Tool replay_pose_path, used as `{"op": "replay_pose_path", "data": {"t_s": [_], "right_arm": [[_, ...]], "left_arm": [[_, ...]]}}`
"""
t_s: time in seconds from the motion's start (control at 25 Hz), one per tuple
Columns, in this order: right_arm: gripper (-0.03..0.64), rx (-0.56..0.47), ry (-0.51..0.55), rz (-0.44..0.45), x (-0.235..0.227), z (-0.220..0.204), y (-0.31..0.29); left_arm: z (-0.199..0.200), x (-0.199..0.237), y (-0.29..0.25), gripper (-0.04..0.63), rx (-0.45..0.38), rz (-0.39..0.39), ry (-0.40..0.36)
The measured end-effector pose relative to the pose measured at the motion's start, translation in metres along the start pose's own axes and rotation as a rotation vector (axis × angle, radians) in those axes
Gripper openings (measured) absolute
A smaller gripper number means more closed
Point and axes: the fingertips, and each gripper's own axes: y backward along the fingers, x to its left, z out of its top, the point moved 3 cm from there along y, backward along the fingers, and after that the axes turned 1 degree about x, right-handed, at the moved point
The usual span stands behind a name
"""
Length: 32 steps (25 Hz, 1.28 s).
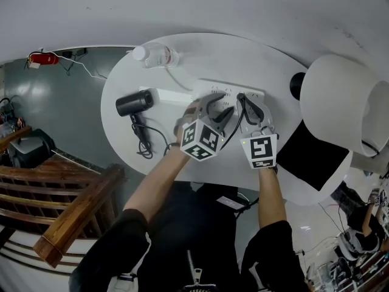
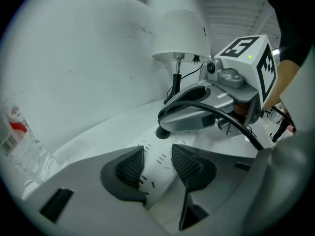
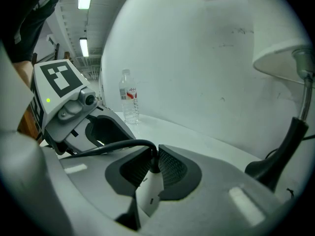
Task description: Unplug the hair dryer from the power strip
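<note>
Half-closed right tool [image 3: 153, 155] on plug [image 3: 154, 168]

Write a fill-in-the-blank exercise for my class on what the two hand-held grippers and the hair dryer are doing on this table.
1. The right hand-held gripper is shut on the black ____ at the end of the cord.
2. The left hand-held gripper holds its jaws ____ over the white power strip.
3. The hair dryer lies on the round white ____.

Missing words: plug; apart; table.

Even, cool indoor light; strong fisheye warping at edges.
</note>
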Motion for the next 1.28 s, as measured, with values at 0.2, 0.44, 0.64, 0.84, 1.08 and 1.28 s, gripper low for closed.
{"op": "replay_pose_path", "data": {"t_s": [0.2, 0.44, 0.64, 0.84, 1.08, 1.28], "right_arm": [[0.046, 0.024, -0.062, 0.018, -0.0062, 0.0015, -0.0049], [0.046, 0.041, -0.036, 0.018, -0.0055, 0.0027, -0.0048], [0.046, 0.031, -0.016, 0.016, -0.0019, -0.0006, -0.0001], [0.046, 0.040, -0.044, 0.026, -0.0054, -0.0001, -0.0010], [0.048, 0.048, -0.090, 0.031, -0.0092, -0.0002, -0.0041], [0.046, 0.046, -0.053, 0.017, -0.0033, 0.0007, 0.0002]], "left_arm": [[0.0002, -0.0005, -0.0018, 0.178, 0.011, 0.000, -0.008], [0.0009, 0.0008, -0.0029, 0.178, 0.021, -0.003, 0.011], [0.0007, -0.0016, -0.0025, 0.178, 0.022, -0.017, -0.010], [0.0011, -0.0037, -0.0029, 0.173, 0.016, -0.027, -0.035], [0.0006, -0.0022, -0.0026, 0.169, 0.025, -0.026, -0.020], [0.0007, -0.0028, -0.0029, 0.170, 0.030, -0.037, -0.017]]}}
